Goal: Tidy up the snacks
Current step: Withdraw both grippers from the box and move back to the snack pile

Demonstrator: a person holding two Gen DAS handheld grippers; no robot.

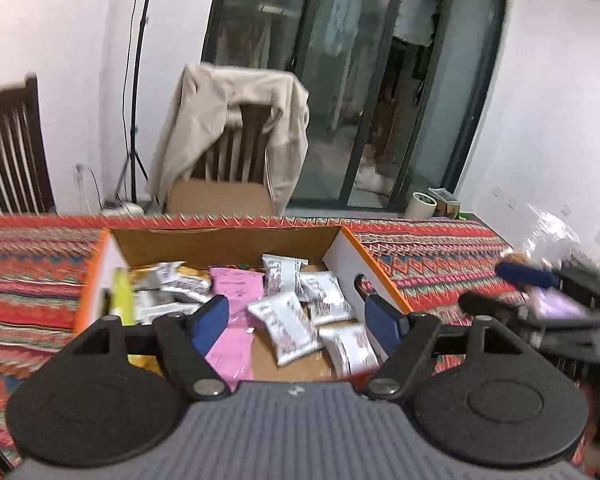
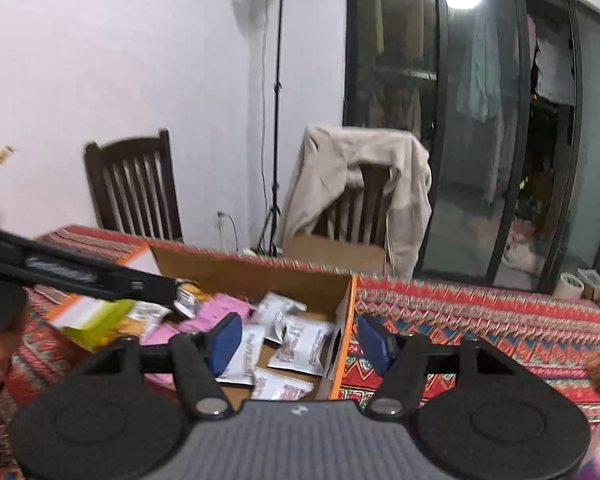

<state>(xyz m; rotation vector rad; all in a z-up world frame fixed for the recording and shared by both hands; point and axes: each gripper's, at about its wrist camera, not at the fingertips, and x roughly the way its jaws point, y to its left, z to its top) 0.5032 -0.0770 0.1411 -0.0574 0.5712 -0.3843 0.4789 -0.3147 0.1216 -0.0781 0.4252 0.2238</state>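
An open cardboard box (image 1: 228, 240) with orange and white outer walls sits on the patterned tablecloth. Inside lie several white snack packets (image 1: 288, 328), pink packets (image 1: 236, 284) and a yellow-green pack (image 1: 122, 296). My left gripper (image 1: 296, 324) hovers open over the box's near edge, nothing between its blue pads. My right gripper (image 2: 300, 342) is open too and empty, above the box's right wall (image 2: 346, 320), with white packets (image 2: 304, 340) below it. The right gripper's fingers (image 1: 524, 275) show at the right of the left wrist view. The left gripper's body (image 2: 80, 272) crosses the right wrist view's left side.
The red patterned tablecloth (image 2: 480, 320) stretches to the right of the box. Behind the table stand a chair draped with a beige jacket (image 1: 236, 120), a dark wooden chair (image 2: 136, 188), a light stand (image 2: 276, 120) and glass doors. A clear plastic bag (image 1: 552, 228) lies at the right.
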